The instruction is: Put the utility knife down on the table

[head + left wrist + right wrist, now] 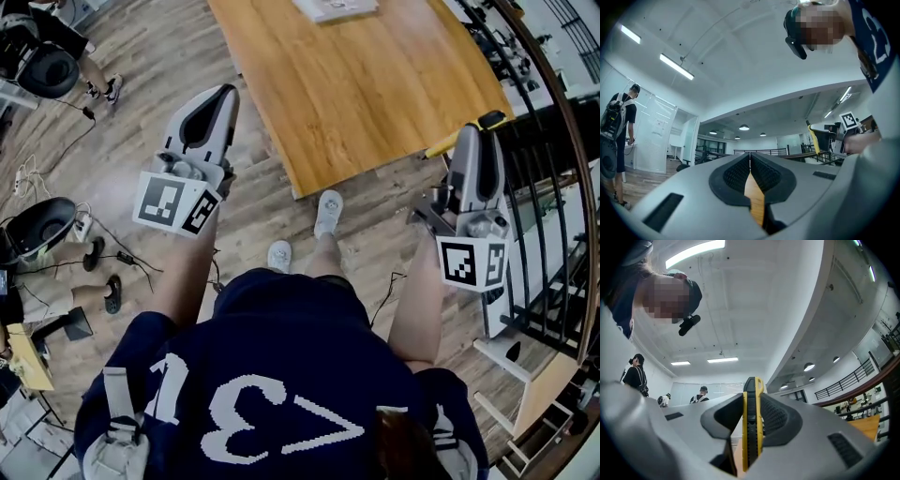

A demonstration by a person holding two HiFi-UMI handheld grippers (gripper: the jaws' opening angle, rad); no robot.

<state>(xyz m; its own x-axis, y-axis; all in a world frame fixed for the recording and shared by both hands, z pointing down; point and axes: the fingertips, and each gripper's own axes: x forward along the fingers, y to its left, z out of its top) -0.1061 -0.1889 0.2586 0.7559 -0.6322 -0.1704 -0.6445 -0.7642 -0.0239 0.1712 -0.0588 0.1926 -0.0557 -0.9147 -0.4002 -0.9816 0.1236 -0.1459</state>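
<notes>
the utility knife (751, 432) sits clamped edgewise between the jaws of my right gripper (476, 141), held just off the table (375, 94)'s near right corner, ready for lowering. my left gripper (750, 161), jaws together and empty, hangs off the table's left side.

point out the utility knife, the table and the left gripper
utility knife (751, 427): right gripper view, black strip between its yellow sides
table (375, 84): head view, bare wooden top
left gripper (750, 157): left gripper view, where its closed fingertips meet
</notes>
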